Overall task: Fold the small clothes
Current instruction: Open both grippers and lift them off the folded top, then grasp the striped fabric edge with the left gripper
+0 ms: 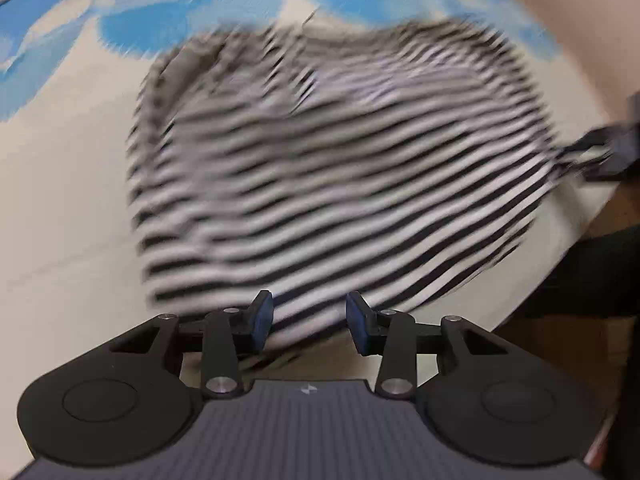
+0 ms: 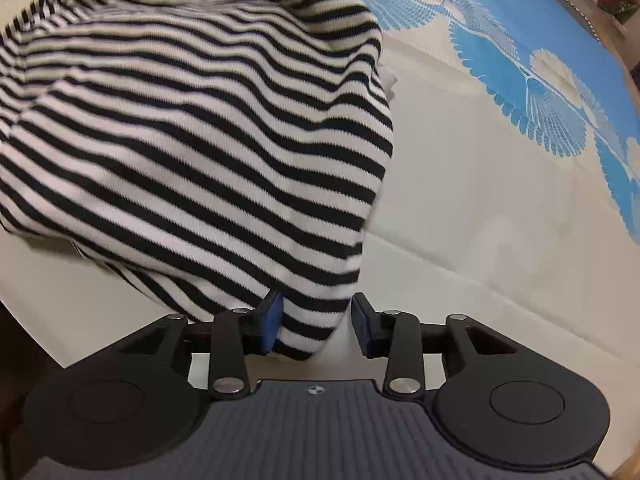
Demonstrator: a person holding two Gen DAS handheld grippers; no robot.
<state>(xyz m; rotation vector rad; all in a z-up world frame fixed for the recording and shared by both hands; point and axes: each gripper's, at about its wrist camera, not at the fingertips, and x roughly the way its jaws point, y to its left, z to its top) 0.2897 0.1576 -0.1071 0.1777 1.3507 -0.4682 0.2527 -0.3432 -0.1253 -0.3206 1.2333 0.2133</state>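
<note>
A: Striped top (image 2: 192, 132) lies bunched on the bed sheet (image 2: 480, 200), cream w/ blue print. We see both near corners sitting betw. our jaws.

B: Right hand-held gripper (image 2: 316, 326): jaws part spread, left pad against the cloth, right pad clear of it w/ sheet showing in the gap. Not a pinch, we reckon.

A: Left hand-held gripper (image 1: 310, 322): also part spread, hem betw. the pads, gaps either side. Left view is blurred, so contact's hard to call.

B: Risks as we judge them: if we lift w/o closing, the corner slips out & the fold goes crooked. If we close too deep we may nip the sheet too. Bunched layers mean we could grab one layer only.
</note>
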